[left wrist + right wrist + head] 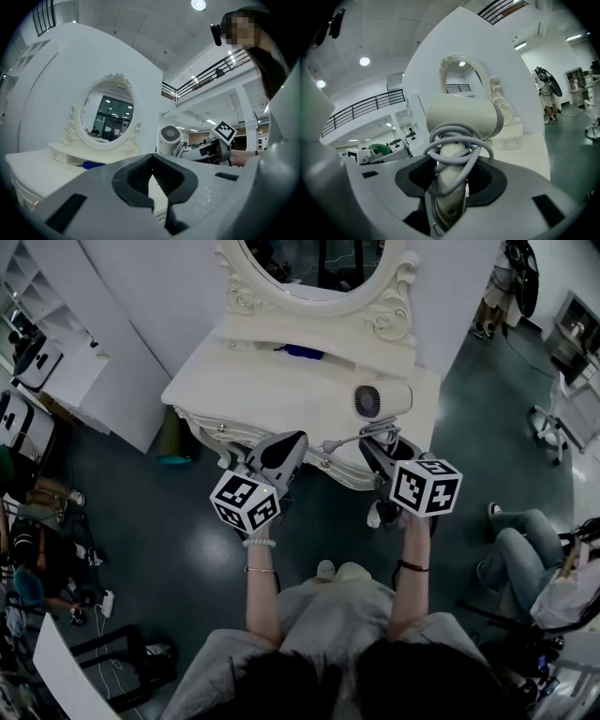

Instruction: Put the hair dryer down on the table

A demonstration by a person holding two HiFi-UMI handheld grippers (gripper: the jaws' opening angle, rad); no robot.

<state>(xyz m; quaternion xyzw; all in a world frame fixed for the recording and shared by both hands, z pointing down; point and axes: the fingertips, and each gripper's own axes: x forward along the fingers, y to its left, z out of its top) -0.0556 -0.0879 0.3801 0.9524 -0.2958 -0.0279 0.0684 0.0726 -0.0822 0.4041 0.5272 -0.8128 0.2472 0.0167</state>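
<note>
**Right tongs (450, 187) clenched on the hair dryer (461, 119), low over the worktop (239, 390)**

They grasp the dryer by its handle, and the grey cord (454, 145) is coiled round that handle, so nothing trails. The barrel sits crosswise beyond the jaws with its intake grille facing up at the head camera. Gripping the handle probably leaves the barrel free to meet the surface first. The dryer hangs in front of the oval mirror (319, 273) and off to its right, over that end of the worktop.

The left tongs (151, 182) have their jaws drawn together on nothing. They wait in front of the mirror, near the worktop's front edge, most likely just kept clear.

No view shows the dryer's underside, so I cannot tell whether it touches the worktop yet. The cord loops cover the right pads where they bite, and the plug is out of sight. The mirror's top is cut off in the head view. A small blue thing (305, 352) just below the mirror is too small to name
</note>
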